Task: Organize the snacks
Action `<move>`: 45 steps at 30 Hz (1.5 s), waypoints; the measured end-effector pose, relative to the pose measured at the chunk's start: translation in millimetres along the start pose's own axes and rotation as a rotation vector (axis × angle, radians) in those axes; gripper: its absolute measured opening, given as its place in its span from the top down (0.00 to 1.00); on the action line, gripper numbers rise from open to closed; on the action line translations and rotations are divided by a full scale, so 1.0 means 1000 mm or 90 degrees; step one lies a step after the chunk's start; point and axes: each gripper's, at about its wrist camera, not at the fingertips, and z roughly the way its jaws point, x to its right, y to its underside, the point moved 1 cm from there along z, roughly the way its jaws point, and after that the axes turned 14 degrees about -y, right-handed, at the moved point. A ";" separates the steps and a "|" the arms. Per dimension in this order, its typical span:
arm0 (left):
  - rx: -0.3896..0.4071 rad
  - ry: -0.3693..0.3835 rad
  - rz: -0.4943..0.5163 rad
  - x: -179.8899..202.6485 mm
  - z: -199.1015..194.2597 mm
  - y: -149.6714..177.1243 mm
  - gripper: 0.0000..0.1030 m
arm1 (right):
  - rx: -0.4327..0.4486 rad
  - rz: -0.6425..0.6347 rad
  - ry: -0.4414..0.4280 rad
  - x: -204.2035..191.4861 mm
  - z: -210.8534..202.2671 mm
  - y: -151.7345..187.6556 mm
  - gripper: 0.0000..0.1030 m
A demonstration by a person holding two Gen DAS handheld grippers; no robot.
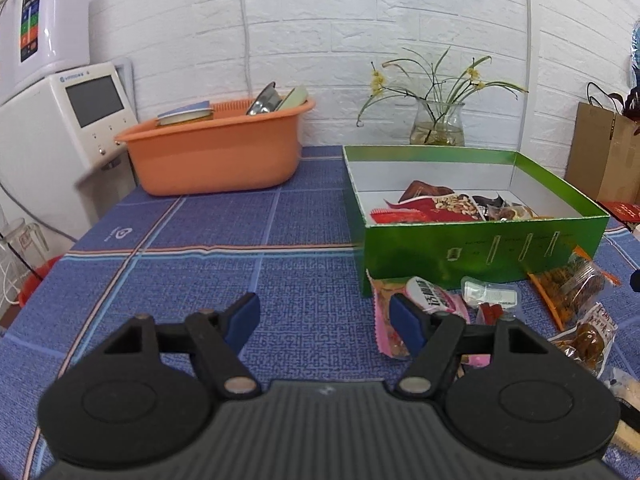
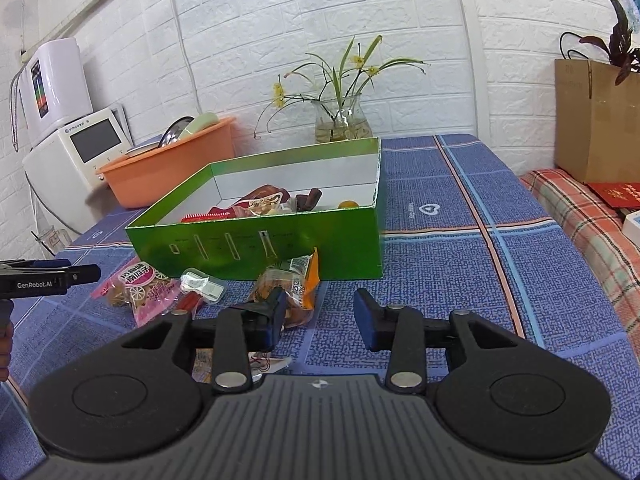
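Landmark: the green box (image 1: 480, 248) sits open on the worktop (image 1: 240, 220), which has a blue checked cloth.
Snacks in the box: a few packets (image 1: 448, 204) lie on its white floor, toward the near wall.
Snacks outside: loose packets lie on the cloth right in front of the box's near wall.
Pink packet (image 1: 434, 298): just in front of the box's near left corner.
Clear small packet (image 1: 490, 294): next to the pink one, also in front of the box.
Orange packet (image 2: 298, 280): it leans by the near wall of the box, toward the right corner.
Left gripper (image 1: 324, 320): jaws are open with nothing between them; only bare cloth shows in the gap. The pink packet lies just past the right finger, and part of it is hidden behind that finger.
Right gripper (image 2: 320, 316): jaws are open and hold nothing. The orange packet is at the left finger's tip, not in the gap. I cannot tell if they touch.
Open room: lots of bare cloth left of the box and right of the box.
Behind the box: a glass vase (image 1: 438, 128) with flowers stands by the white wall.
Far left of the box: an orange tub (image 1: 212, 156) with dishes.
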 end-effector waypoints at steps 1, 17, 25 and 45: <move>0.000 0.009 0.003 0.002 -0.001 0.001 0.30 | -0.003 0.004 -0.007 0.000 0.000 0.000 0.34; -0.009 0.062 0.062 0.041 0.020 -0.005 0.26 | -0.012 -0.054 -0.010 -0.019 0.033 -0.008 0.00; -0.061 0.111 0.019 0.046 0.046 0.001 0.23 | -0.089 -0.032 0.022 -0.007 0.079 -0.008 0.00; 0.005 0.062 -0.082 -0.004 -0.018 -0.005 0.42 | 0.077 -0.043 -0.037 -0.036 0.015 -0.008 0.18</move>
